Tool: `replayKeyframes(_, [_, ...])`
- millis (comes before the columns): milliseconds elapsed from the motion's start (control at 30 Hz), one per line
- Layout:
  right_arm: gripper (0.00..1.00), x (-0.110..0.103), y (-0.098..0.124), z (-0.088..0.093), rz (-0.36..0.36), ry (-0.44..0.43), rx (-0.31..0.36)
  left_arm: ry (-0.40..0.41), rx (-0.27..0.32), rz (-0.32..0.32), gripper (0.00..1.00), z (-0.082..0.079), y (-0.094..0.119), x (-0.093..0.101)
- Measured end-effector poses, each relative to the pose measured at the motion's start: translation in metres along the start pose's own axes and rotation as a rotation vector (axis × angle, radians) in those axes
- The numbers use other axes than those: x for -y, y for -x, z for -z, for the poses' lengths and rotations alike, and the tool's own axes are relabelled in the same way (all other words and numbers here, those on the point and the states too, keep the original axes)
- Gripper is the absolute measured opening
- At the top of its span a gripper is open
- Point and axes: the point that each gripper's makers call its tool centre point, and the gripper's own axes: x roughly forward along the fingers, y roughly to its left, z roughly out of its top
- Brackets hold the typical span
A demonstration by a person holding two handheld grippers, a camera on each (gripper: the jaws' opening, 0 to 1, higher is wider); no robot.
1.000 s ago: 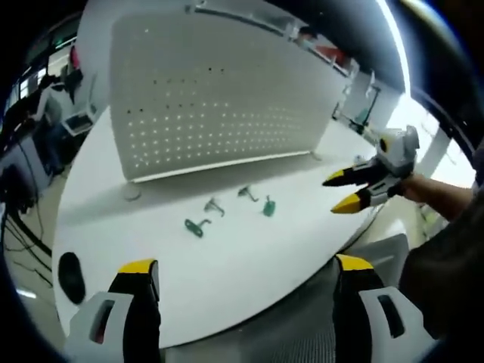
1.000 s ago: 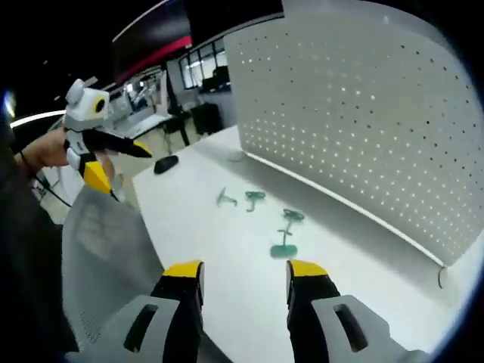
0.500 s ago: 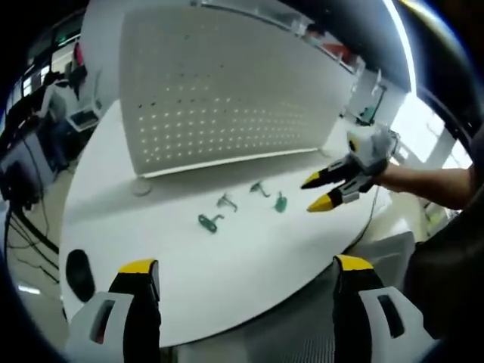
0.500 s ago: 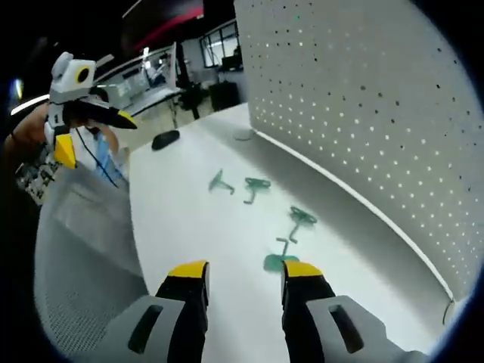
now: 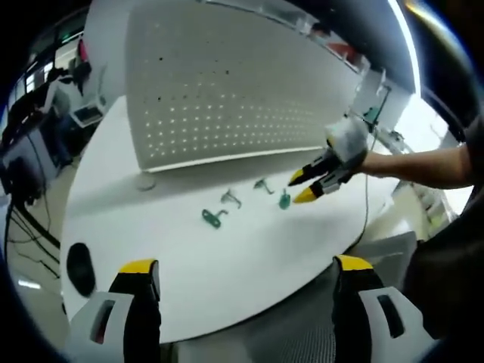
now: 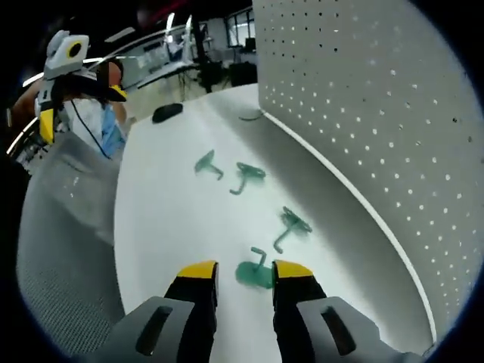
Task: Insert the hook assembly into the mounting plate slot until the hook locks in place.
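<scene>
Four small hooks lie in a row on the white table (image 5: 249, 257): a green hook (image 5: 214, 218), two grey ones (image 5: 231, 199) (image 5: 262, 185), and a second green hook (image 5: 284, 201). My right gripper (image 5: 301, 187) hovers at that last hook with its jaws apart. In the right gripper view my right gripper (image 6: 244, 272) is open, and the green hook (image 6: 255, 272) lies on the table between its yellow tips. The white perforated mounting plate (image 5: 227, 98) (image 6: 378, 113) stands upright behind the hooks. My left gripper (image 5: 246, 265) is wide open over the table's near edge, holding nothing.
A black mouse (image 5: 78, 265) (image 6: 166, 112) lies at the table's left end. A round foot (image 5: 144, 181) sits by the plate's corner. A grey mesh chair (image 6: 68, 227) stands at the near side. The other hooks (image 6: 290, 225) (image 6: 246, 175) (image 6: 206, 162) lie farther along the table.
My right gripper has come down and forward to the green hook nearest it, and its jaws have narrowed around it. The left gripper has stayed back and wide open.
</scene>
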Motion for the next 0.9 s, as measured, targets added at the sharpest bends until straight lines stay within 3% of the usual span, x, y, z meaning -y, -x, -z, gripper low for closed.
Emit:
replayKeyframes(133, [0.22,0.005,-0.008,0.003,-0.022,0.095,-0.045,0.01,-0.016,0.005,0.96,0.006,-0.003,0.001])
replayKeyframes(300, [0.19,0.005,-0.017,0.003,-0.054,0.142,-0.064,0.011,-0.019,0.003,0.96,0.004,-0.002,0.001])
replayKeyframes(433, [0.15,0.004,-0.023,0.001,-0.079,0.258,-0.083,0.018,0.001,-0.002,0.95,-0.001,-0.002,-0.002])
replayKeyframes(567, [0.13,0.004,-0.026,0.005,-0.113,0.3,-0.126,0.024,-0.002,-0.003,0.95,0.0,-0.003,-0.002])
replayKeyframes(900, [0.05,0.008,-0.026,0.005,-0.152,0.337,-0.154,0.031,-0.012,-0.006,0.94,0.002,-0.005,-0.004])
